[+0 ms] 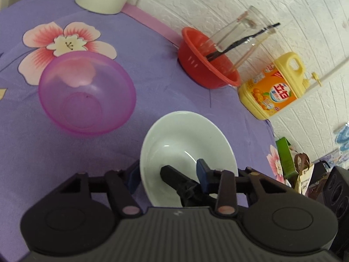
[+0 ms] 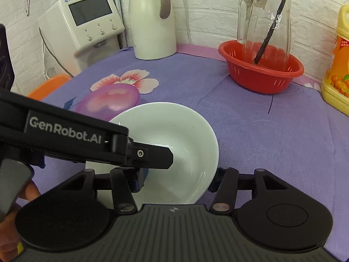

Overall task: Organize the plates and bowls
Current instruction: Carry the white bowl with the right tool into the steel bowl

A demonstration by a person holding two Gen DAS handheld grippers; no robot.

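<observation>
- I am working over a table under a purple cloth (image 2: 250,131) with pink-and-white flower prints, pushed against a white brick-pattern wall (image 2: 207,6).
- Along the wall stand a white dispenser with a screen (image 2: 87,24), one white kettle (image 2: 151,19), one red colander (image 2: 260,69) holding a glass jug (image 2: 268,17) with a dark stick in it, and one yellow detergent bottle (image 1: 272,87).
- I count two bowls: one white bowl (image 2: 174,144) near me and one translucent purple bowl (image 1: 87,91) just beyond it on the cloth; whether their rims touch I cannot tell.
- My left gripper (image 1: 168,174) straddles the white bowl's near rim, one finger outside and the blue pad inside; the jaws are wide apart and I cannot tell if either presses the rim.
- My right gripper (image 2: 176,179) is spread wide, its fingers at either side of the white bowl's near edge, with no firm hold that I can see.
- In the right wrist view the left gripper's black finger (image 2: 152,155) reaches into the white bowl from the left.
</observation>
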